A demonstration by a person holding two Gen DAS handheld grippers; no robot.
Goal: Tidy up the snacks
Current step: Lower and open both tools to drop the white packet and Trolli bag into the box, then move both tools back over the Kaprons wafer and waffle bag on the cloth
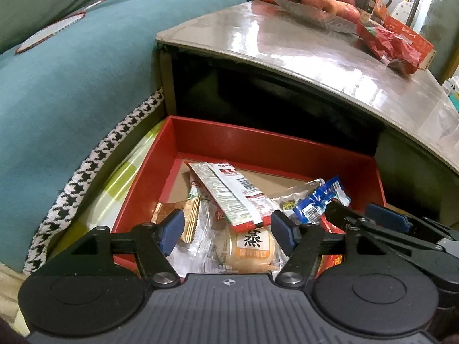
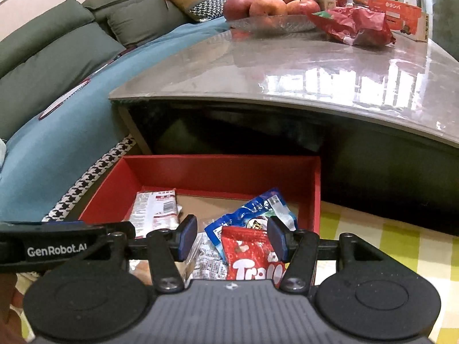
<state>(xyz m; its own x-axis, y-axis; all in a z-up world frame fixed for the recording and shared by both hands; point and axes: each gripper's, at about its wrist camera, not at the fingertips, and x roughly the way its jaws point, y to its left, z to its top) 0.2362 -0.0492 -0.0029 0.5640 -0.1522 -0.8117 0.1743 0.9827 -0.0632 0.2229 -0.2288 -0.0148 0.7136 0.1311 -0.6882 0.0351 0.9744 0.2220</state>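
- Two big things fill the back of both views: a blue-covered sofa (image 1: pixel 71 86) on the left and a glossy grey tabletop (image 2: pixel 287 71) beside it
- On the tabletop's far side a glass dish of apples (image 2: pixel 269 7) sits near a crumpled red bag (image 2: pixel 355 27) and an orange carton (image 2: pixel 396 11)
- Below the tabletop's edge a red box (image 1: pixel 258 143) stands on a green checked cloth (image 2: pixel 387 246)
- Inside the box lie loose snacks: a red and white packet (image 1: pixel 243 195), a blue packet (image 2: pixel 252 212), a red bag (image 2: pixel 252 258) and a wrapped bun (image 1: pixel 249 249)
- Above the bun the left gripper (image 1: pixel 226 229) hangs wide open, gripping nothing
- Over the red bag the right gripper (image 2: pixel 232 238) is spread open too, empty
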